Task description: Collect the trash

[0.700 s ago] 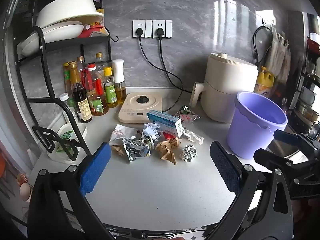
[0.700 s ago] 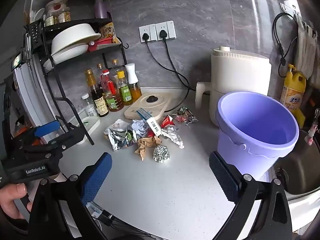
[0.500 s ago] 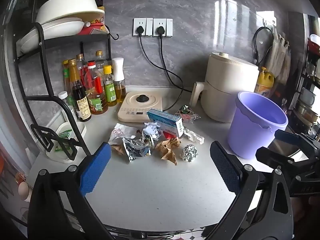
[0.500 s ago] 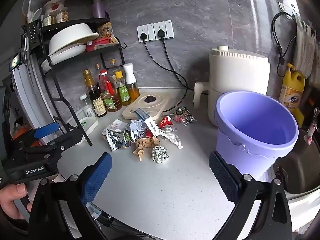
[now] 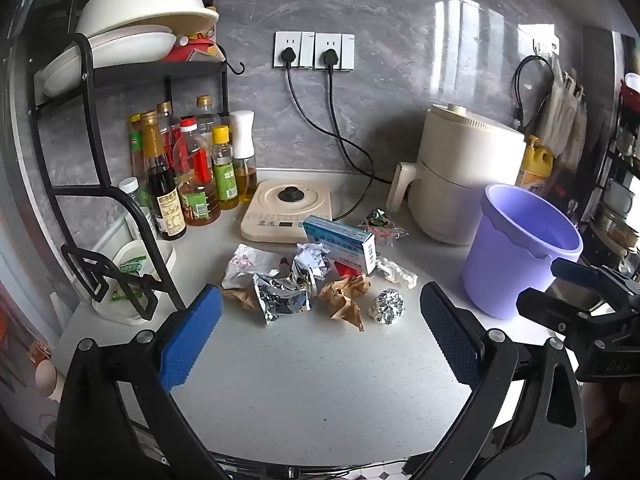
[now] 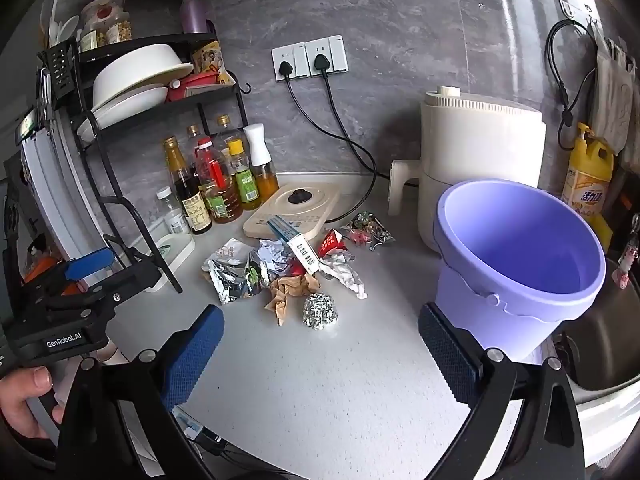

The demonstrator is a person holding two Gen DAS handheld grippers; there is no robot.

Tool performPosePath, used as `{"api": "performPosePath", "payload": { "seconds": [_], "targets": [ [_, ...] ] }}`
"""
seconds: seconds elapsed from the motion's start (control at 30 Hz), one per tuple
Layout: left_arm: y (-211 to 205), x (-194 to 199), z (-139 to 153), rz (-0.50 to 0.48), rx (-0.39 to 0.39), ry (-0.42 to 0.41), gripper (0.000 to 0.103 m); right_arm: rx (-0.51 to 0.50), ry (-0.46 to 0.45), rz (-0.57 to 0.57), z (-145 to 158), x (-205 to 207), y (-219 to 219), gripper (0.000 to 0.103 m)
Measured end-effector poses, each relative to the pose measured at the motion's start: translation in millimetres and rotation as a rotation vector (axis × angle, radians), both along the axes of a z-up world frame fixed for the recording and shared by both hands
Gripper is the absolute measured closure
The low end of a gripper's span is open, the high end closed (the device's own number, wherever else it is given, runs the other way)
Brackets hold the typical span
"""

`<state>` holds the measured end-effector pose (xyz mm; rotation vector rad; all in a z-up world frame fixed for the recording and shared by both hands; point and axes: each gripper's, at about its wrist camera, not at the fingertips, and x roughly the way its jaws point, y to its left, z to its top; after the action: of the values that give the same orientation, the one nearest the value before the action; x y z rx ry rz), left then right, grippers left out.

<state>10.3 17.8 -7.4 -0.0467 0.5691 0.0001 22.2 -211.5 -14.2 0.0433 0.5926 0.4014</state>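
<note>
A pile of trash lies on the grey counter: a foil ball (image 5: 387, 306) (image 6: 319, 310), crumpled brown paper (image 5: 345, 295) (image 6: 289, 290), a silver foil wrapper (image 5: 280, 297) (image 6: 234, 278), a blue and white carton (image 5: 340, 242) (image 6: 297, 243), white crumpled paper (image 5: 394, 271) (image 6: 344, 274) and a colourful wrapper (image 5: 382, 226) (image 6: 367, 229). A purple bucket (image 5: 524, 248) (image 6: 520, 256) stands to the right of it. My left gripper (image 5: 320, 334) is open and empty, short of the pile. My right gripper (image 6: 320, 354) is open and empty, in front of the foil ball.
A cream induction hob (image 5: 288, 210) and a cream appliance (image 5: 466, 196) stand behind the trash. Sauce bottles (image 5: 188, 184) and a black dish rack (image 5: 100, 152) stand at the left. A sink (image 6: 600, 344) lies right of the bucket. Power cables (image 5: 332, 136) run down the wall.
Both grippers have drifted slightly; the scene sits a little lower and farther in the views. Nothing was picked up or moved.
</note>
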Motion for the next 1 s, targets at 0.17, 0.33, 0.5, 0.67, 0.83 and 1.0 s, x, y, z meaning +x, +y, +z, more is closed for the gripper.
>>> {"api": "performPosePath", "payload": {
  "seconds": [0.17, 0.33, 0.5, 0.67, 0.83, 1.0],
  "targets": [
    [2.8, 1.1, -1.6, 0.003, -0.008, 0.004, 0.005, 0.0, 0.007, 0.009, 2.4, 1.8, 2.1, 0.008],
    [5.1, 2.9, -3.8, 0.01, -0.012, 0.009, 0.005, -0.009, 0.014, 0.016, 1.6, 4.5, 5.1, 0.008],
    [6.0, 5.4, -8.2, 0.012, -0.014, 0.018, 0.005, -0.008, 0.025, 0.017, -0.1, 6.5, 4.7, 0.008],
    [8.0, 7.4, -10.4, 0.021, -0.022, 0.02, 0.005, -0.008, 0.026, 0.021, 0.5, 8.3, 4.8, 0.008],
    [6.9, 8.8, -10.6, 0.021, -0.021, 0.021, 0.005, -0.006, 0.024, 0.023, 0.2, 9.4, 4.0, 0.008],
    [7.2, 9.2, -10.4, 0.024, -0.022, 0.022, 0.005, -0.007, 0.022, 0.019, 0.2, 8.1, 5.3, 0.008]
  ]
}}
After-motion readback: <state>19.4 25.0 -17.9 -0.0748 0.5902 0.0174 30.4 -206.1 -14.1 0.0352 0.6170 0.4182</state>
